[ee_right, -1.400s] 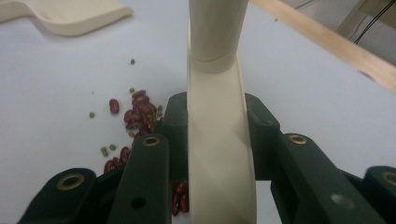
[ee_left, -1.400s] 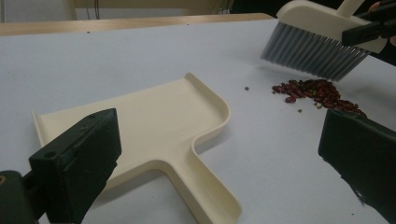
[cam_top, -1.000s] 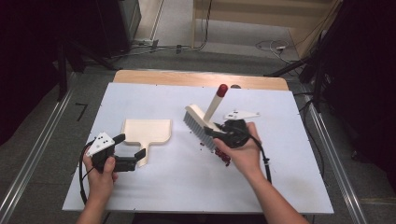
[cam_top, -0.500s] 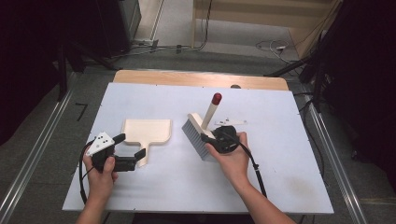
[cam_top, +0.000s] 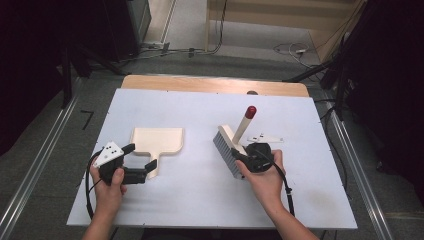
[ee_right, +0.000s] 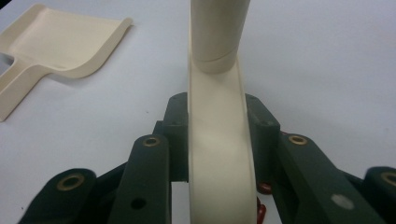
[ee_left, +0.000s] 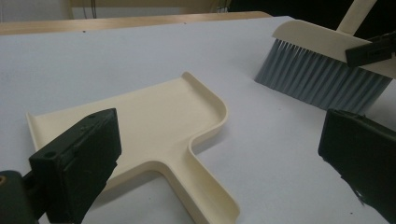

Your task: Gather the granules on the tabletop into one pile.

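Brush (cam_top: 231, 146): cream, grey bristles on the white surface (cam_top: 200, 200), red-tipped handle tilted up; right of centre. Right tongs (cam_top: 241, 161) clamped on its head. Dustpan (cam_top: 156, 141): flat, left of brush, apart from it. Left tongs (cam_top: 140, 156) apart, straddling the dustpan's handle.

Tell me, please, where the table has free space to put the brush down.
Free: the white table behind the dustpan, the strip between dustpan and brush, and the near edge between the forearms. Crowded: around the right gripper holding the brush, and around the left gripper at the dustpan's handle.
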`<state>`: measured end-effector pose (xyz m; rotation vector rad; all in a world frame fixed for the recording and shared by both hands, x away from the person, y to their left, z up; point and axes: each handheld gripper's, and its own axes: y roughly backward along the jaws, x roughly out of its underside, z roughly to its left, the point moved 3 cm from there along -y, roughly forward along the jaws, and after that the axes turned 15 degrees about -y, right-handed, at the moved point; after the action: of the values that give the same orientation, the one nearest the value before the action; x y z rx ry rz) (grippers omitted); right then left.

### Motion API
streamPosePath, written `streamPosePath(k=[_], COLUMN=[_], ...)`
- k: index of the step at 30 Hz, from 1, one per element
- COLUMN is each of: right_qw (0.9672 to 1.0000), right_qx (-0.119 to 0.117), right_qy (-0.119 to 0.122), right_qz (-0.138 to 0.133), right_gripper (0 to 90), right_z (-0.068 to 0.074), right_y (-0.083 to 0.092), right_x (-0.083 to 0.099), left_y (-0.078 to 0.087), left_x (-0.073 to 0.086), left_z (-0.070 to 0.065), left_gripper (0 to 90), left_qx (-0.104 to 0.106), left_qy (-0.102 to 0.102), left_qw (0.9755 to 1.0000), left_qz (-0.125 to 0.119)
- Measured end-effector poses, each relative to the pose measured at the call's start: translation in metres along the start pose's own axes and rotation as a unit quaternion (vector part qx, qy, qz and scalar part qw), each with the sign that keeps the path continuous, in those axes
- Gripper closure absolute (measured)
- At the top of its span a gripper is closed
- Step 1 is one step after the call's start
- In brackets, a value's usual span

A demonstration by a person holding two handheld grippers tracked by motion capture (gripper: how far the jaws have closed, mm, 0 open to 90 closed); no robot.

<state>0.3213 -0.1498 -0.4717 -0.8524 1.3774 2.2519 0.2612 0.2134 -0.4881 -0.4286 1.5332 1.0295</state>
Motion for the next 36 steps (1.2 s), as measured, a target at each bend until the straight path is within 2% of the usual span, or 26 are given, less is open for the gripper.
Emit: streamPosePath(k=[3, 6, 9, 11, 13, 14, 16, 18, 20, 23, 27, 28, 29, 30, 36], right_qw=[1.0000, 0.9998, 0.9985, 0.9957, 0.9895, 0.9847, 0.9709, 0.9561, 0.9451, 0.9347, 0.9237, 0.9228, 0.9228, 0.9220, 0.9236], right_qx=[-0.002, -0.017, -0.050, -0.074, -0.111, -0.127, -0.153, -0.166, -0.177, -0.203, -0.240, -0.241, -0.236, -0.237, -0.220], right_qy=[-0.004, -0.005, 0.024, 0.055, 0.093, 0.119, 0.184, 0.240, 0.270, 0.281, 0.279, 0.279, 0.281, 0.287, 0.297], right_qz=[-0.003, -0.007, -0.002, -0.005, 0.001, 0.004, 0.010, 0.030, 0.051, 0.081, 0.106, 0.111, 0.115, 0.107, 0.100], right_gripper=[65.7, 65.7, 65.7, 65.7, 65.7, 65.7, 65.7, 65.7, 65.7, 65.7, 65.7, 65.7, 65.7, 65.7, 65.7], right_z=[-0.002, -0.005, -0.009, -0.014, -0.021, -0.025, -0.030, -0.035, -0.041, -0.051, -0.061, -0.062, -0.063, -0.064, -0.063], right_y=[0.005, 0.012, 0.020, 0.028, 0.036, 0.041, 0.050, 0.058, 0.061, 0.058, 0.047, 0.042, 0.037, 0.034, 0.020], right_x=[-0.001, -0.005, -0.012, -0.016, -0.020, -0.022, -0.022, -0.020, -0.017, -0.009, 0.000, 0.001, 0.001, 0.000, -0.014], left_y=[0.000, 0.001, 0.002, 0.002, 0.002, 0.002, 0.001, 0.000, -0.001, -0.002, -0.001, -0.001, -0.001, -0.001, -0.001], left_x=[0.000, 0.000, 0.000, 0.000, 0.000, 0.000, 0.000, 0.000, 0.000, -0.001, 0.000, 0.000, 0.000, 0.000, 0.000], left_z=[0.000, 0.000, 0.001, 0.001, 0.001, 0.001, 0.001, 0.000, -0.001, -0.002, -0.002, -0.001, -0.002, -0.002, -0.001], left_gripper=[0.0, 0.0, 0.0, 0.0, 0.0, 0.0, 0.0, 0.0, 0.0, 0.0, 0.0, 0.0, 0.0, 0.0, 0.0], left_qx=[0.000, -0.001, -0.002, -0.002, -0.003, -0.002, -0.001, -0.001, 0.000, -0.001, -0.002, -0.001, -0.002, -0.002, -0.002], left_qy=[0.000, 0.001, 0.001, 0.002, 0.002, 0.002, 0.002, 0.001, -0.001, -0.001, -0.001, 0.000, 0.002, 0.001, 0.003], left_qw=[1.0000, 1.0000, 1.0000, 1.0000, 1.0000, 1.0000, 1.0000, 1.0000, 1.0000, 1.0000, 1.0000, 1.0000, 1.0000, 1.0000, 1.0000], left_qz=[0.000, 0.000, -0.002, -0.003, -0.002, -0.002, -0.001, 0.000, 0.002, 0.003, 0.004, 0.002, 0.003, 0.003, 0.002])
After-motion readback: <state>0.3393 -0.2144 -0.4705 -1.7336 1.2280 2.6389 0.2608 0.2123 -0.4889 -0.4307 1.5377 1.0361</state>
